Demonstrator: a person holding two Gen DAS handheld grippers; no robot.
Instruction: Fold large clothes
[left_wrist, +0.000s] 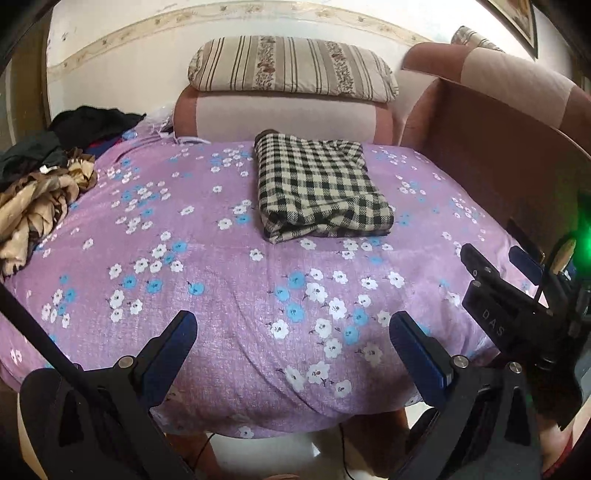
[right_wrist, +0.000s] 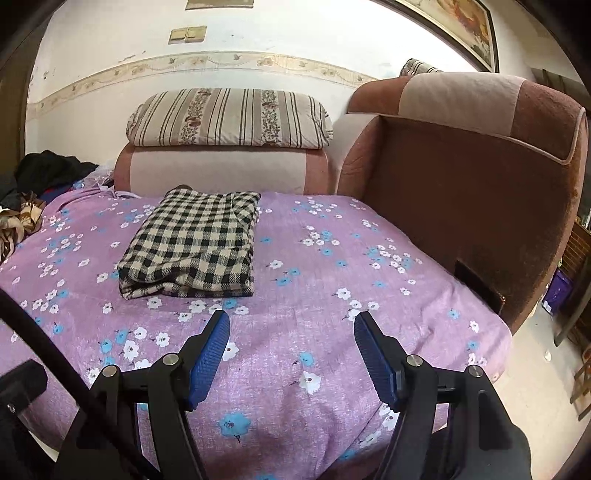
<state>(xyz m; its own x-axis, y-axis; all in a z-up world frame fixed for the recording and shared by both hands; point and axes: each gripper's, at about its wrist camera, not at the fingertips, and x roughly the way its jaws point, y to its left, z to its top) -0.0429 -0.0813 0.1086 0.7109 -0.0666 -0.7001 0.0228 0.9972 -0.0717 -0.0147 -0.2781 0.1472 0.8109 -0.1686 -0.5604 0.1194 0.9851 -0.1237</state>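
**A:** ok left wrist view first. The checked garment is already folded into a thick rectangle on the purple flowered sheet, just in front of the striped pillow. Left gripper is spread wide with nothing in it, hanging short of the garment, well back from the pillow. How's that thing gonna handle?

**B:** looks like soft, floppy woven stuff, light-ish but bulky I'd guess. If it needs moving, I'd pinch the thick folded edge farthest from the pillow, both corners, or the layers will slide apart. The clothes heap way off to the pillow's left is probably next.

**A:** right wrist view: right gripper also gaping wide, empty, garment lying ahead and left of it.

**B:** the brown armchair right of the pillow crowds that side. Nothing's actually blocking the garment though.
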